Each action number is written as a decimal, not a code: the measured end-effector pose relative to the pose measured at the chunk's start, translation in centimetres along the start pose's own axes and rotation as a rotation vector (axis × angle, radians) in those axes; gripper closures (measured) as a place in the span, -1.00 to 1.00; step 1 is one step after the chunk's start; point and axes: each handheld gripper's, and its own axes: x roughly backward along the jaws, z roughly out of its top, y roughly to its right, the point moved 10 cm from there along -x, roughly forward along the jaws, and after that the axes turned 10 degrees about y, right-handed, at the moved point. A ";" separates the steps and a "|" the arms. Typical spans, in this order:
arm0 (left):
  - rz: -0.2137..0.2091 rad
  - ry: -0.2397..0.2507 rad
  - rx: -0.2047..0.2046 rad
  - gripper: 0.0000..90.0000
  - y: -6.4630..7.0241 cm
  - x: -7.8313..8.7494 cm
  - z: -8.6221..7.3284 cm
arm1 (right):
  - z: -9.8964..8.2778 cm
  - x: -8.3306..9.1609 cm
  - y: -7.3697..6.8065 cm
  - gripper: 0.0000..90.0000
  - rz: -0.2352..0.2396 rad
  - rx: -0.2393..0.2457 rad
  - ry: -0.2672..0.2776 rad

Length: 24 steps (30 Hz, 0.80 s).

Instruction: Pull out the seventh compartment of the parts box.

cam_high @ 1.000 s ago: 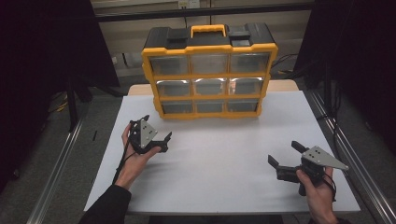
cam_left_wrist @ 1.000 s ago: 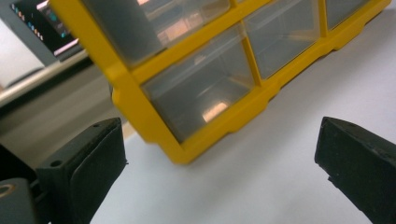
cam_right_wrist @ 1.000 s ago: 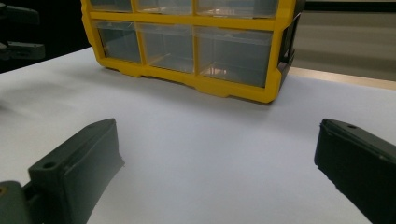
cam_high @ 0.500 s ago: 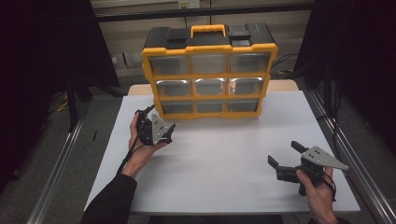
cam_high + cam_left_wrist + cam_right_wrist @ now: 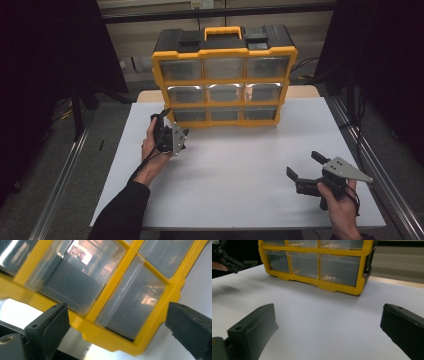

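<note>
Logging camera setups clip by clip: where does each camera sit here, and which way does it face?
High view: above the person's side, facing forward and down on the white table and yellow drawer organizer; both forearms, the left gripper and right gripper show.
Left gripper view: rides the left gripper, tilted, close to the organizer's bottom drawers; its two open fingers show.
Right gripper view: low over the table, facing the organizer; open fingers show, the left gripper farther off.
Shared: all three see the organizer.

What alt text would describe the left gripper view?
A yellow drawer organizer with clear plastic drawers appears tilted and very close, framed between the two black jaws of the open left claw; white table shows beside it.
</note>
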 end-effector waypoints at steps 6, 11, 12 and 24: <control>-0.008 -0.008 -0.124 -0.78 0.7 -0.8 -1.0 | 0.1 0.0 -0.1 -1.00 0.000 0.001 0.004; 0.001 -0.004 -0.229 -0.75 0.7 -1.3 -1.3 | 0.0 -0.1 -0.1 -1.00 0.005 -0.002 -0.001; 0.007 -0.008 -0.243 -0.74 0.6 -1.5 -1.4 | 0.0 -0.1 -0.1 -1.00 0.002 -0.002 0.000; 0.023 -0.043 -0.349 -0.42 0.7 -2.3 -2.4 | 0.0 -0.1 -0.2 -1.00 0.010 0.004 0.000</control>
